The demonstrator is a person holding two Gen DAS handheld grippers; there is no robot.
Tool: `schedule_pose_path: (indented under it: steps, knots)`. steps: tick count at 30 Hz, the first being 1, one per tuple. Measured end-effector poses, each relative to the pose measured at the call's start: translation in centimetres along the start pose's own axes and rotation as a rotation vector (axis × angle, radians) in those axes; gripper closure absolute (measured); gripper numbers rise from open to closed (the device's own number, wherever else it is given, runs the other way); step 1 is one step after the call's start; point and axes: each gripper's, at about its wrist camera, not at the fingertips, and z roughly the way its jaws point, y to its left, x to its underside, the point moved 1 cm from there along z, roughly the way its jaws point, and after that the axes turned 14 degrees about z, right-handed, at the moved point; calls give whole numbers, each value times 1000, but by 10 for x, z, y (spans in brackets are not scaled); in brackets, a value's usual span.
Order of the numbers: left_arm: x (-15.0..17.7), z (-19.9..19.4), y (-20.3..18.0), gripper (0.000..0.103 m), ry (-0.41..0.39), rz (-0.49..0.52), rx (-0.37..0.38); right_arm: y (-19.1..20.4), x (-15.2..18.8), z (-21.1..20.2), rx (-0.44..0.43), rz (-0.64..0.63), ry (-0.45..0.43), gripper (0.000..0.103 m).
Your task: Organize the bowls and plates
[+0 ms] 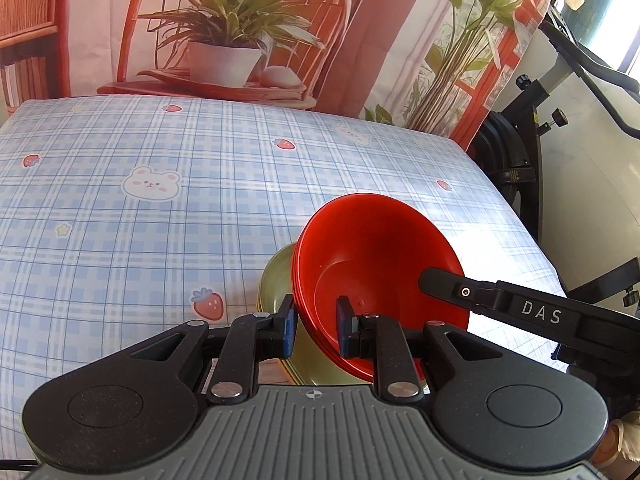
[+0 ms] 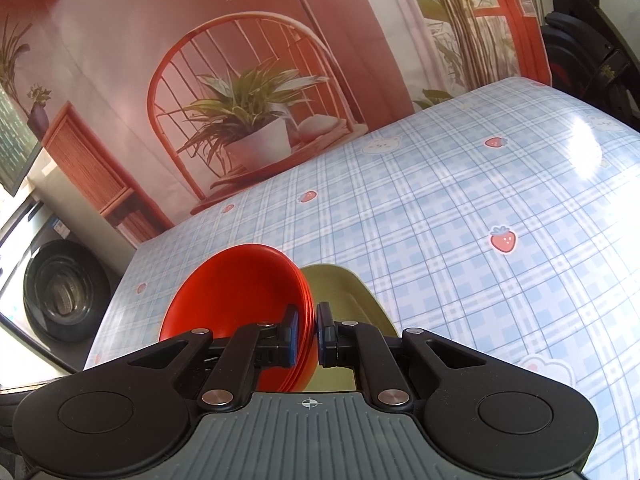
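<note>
A stack of red bowls sits nested on green plates over the blue plaid tablecloth. My left gripper straddles the near rim of the red stack, one finger outside and one inside. My right gripper is shut on the rim of the red bowls, with the green plates just right of it. The right gripper's finger also shows in the left wrist view, reaching over the bowls' right rim.
A printed backdrop with a chair and a potted plant hangs behind the table. A black exercise machine stands past the table's right edge. A washing machine stands beyond the table's left edge in the right wrist view.
</note>
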Motion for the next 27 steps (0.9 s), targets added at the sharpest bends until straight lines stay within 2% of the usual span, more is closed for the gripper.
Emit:
schedule_pose_path:
  steps: [27]
  knots:
    - [12,13,-9,82,35,44,-25,-10,6,7,55,-28,-2,94]
